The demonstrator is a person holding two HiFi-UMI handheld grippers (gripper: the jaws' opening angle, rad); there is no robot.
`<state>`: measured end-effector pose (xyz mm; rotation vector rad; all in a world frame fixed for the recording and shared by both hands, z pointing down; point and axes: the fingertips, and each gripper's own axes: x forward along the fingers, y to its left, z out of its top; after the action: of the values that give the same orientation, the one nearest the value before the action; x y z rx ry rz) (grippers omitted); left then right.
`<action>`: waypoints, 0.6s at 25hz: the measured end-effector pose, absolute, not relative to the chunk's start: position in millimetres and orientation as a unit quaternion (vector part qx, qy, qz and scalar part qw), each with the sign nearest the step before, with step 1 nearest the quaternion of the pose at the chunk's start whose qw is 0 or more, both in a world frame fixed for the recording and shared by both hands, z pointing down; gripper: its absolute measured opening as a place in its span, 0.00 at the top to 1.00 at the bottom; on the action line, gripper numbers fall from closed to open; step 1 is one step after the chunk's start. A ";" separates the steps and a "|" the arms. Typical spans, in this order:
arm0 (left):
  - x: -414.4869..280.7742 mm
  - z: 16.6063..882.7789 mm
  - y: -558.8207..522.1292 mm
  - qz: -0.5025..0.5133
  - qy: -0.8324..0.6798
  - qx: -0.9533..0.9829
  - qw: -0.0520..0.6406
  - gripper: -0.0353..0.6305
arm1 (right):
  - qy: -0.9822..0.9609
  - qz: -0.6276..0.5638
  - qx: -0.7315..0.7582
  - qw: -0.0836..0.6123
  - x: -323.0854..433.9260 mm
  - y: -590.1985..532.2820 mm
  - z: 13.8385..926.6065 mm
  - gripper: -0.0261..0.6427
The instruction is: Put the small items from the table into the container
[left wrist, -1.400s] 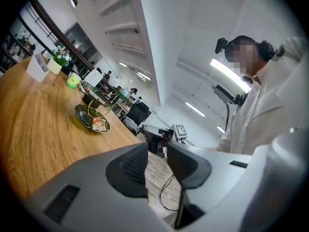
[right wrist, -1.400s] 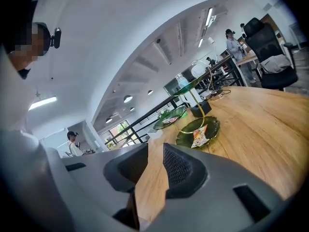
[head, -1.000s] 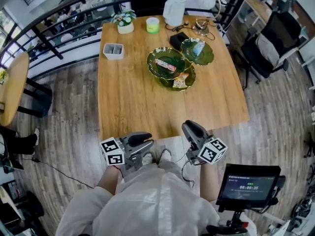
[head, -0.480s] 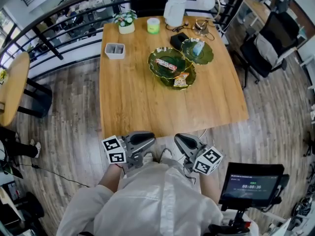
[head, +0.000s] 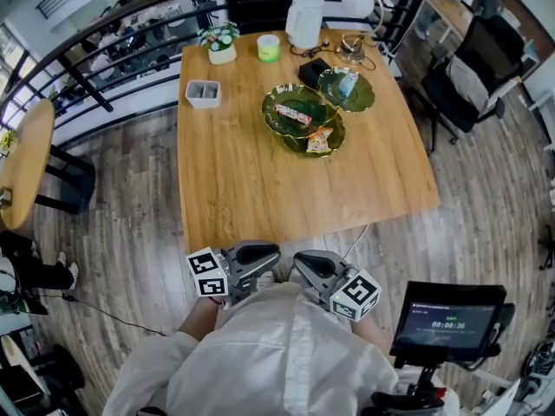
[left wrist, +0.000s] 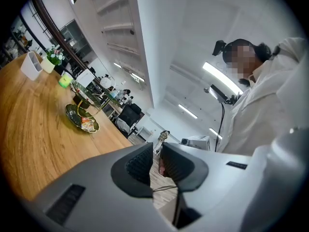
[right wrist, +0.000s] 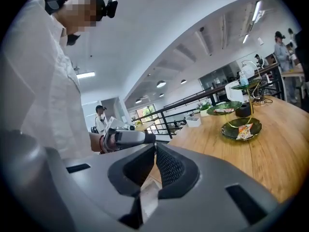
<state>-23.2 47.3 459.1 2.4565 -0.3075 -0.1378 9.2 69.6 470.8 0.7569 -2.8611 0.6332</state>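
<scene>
Hovering at the near edge of the worktop point(head: 251, 189), the left tool point(head: 260, 254) has just been closing to a narrow gap, with nothing in it. Beside it the right tool point(head: 309, 263) has swung in from the right. Its jaws have just been closing too and now meet, empty. Both look parked, I'd say. The white container point(head: 203, 93) sits far off, and the snack packets point(head: 292, 114) lie on green plates point(head: 267, 107).

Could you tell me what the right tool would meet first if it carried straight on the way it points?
Probably the left tool, just ahead of the right tool, though depth is unclear.
</scene>
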 end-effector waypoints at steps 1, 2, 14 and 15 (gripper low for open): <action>-22.9 458.7 48.3 -0.053 -0.117 0.937 0.325 0.85 | -0.943 0.206 0.254 0.058 10.1 69.3 470.4 0.93; -22.8 458.4 49.0 -0.053 -0.117 0.937 0.326 0.85 | -0.942 0.204 0.262 0.057 12.2 67.6 469.4 0.93; -24.8 453.4 46.7 -0.050 -0.118 0.940 0.316 0.85 | -0.922 0.201 0.329 0.041 40.9 41.0 464.1 0.94; -25.8 453.7 47.3 -0.050 -0.117 0.940 0.316 0.85 | -0.921 0.202 0.330 0.043 39.8 41.6 465.5 0.94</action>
<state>-25.8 47.3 453.7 2.4749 -0.3093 -0.1311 39.8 41.6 465.5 1.0092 -2.8172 0.6175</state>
